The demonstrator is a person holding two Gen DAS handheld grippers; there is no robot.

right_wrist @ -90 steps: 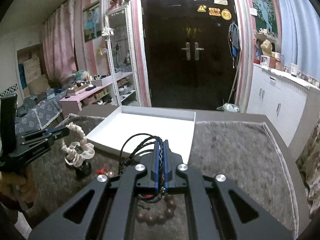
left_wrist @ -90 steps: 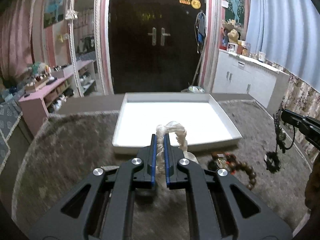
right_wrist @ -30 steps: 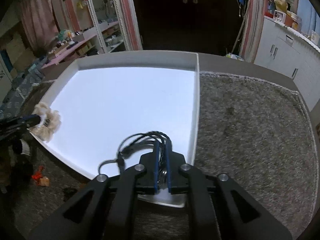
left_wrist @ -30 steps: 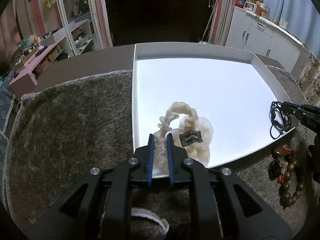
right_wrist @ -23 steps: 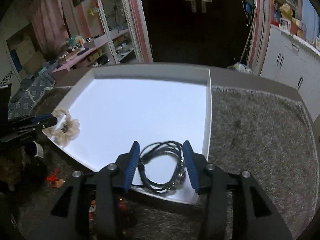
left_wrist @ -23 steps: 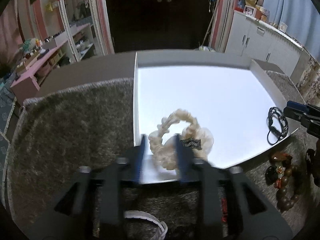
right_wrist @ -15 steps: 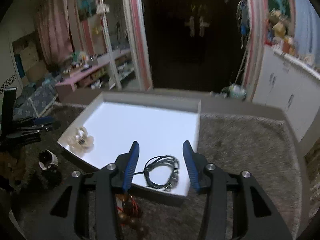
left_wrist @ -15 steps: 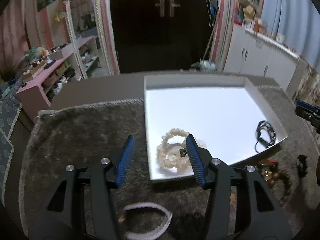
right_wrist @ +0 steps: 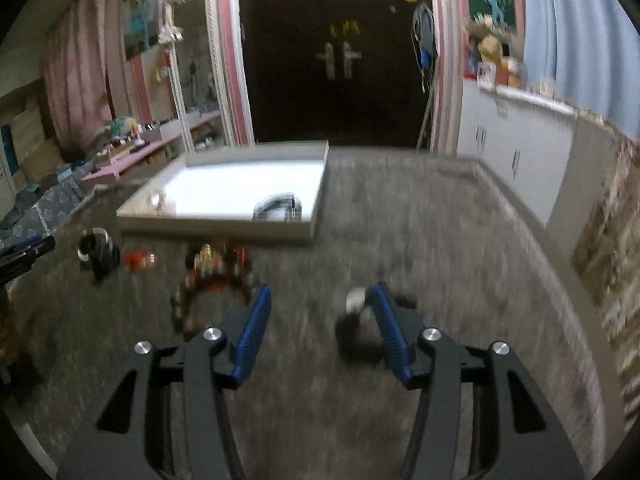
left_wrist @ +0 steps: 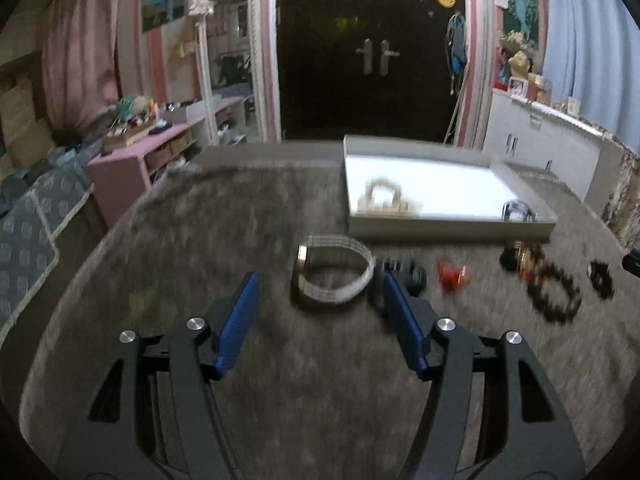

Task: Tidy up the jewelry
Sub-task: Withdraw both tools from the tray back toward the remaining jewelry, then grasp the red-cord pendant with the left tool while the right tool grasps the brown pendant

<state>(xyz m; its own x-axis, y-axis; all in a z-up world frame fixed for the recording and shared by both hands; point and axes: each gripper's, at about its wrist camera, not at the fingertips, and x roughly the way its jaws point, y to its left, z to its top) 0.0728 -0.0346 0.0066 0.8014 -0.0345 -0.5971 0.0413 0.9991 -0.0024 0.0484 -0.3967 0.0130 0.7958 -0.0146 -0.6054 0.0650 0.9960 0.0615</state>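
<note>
A white tray (left_wrist: 448,227) sits on the grey carpet-like table top, holding a cream scrunchie (left_wrist: 383,199) and a black cord bracelet (left_wrist: 518,209). In the right wrist view the tray (right_wrist: 216,229) shows the cord bracelet (right_wrist: 280,205). My left gripper (left_wrist: 320,284) is open and empty, just short of a white band bracelet (left_wrist: 334,276). A small black item (left_wrist: 408,271), a red piece (left_wrist: 452,274), a dark bead bracelet (left_wrist: 554,290) and a black ring (left_wrist: 600,276) lie in front of the tray. My right gripper (right_wrist: 320,294) is open and empty over the carpet, near a small dark and white item (right_wrist: 356,304).
A pink shelf unit (left_wrist: 132,160) stands left of the table and white cabinets (left_wrist: 552,140) stand at the right. A dark door (left_wrist: 372,52) is behind. The beads (right_wrist: 212,268) and other pieces (right_wrist: 96,250) lie left of my right gripper.
Both grippers opened and let go of the scrunchie and the cord bracelet in the tray. Both then pulled back and down toward the loose pieces on the carpet.
</note>
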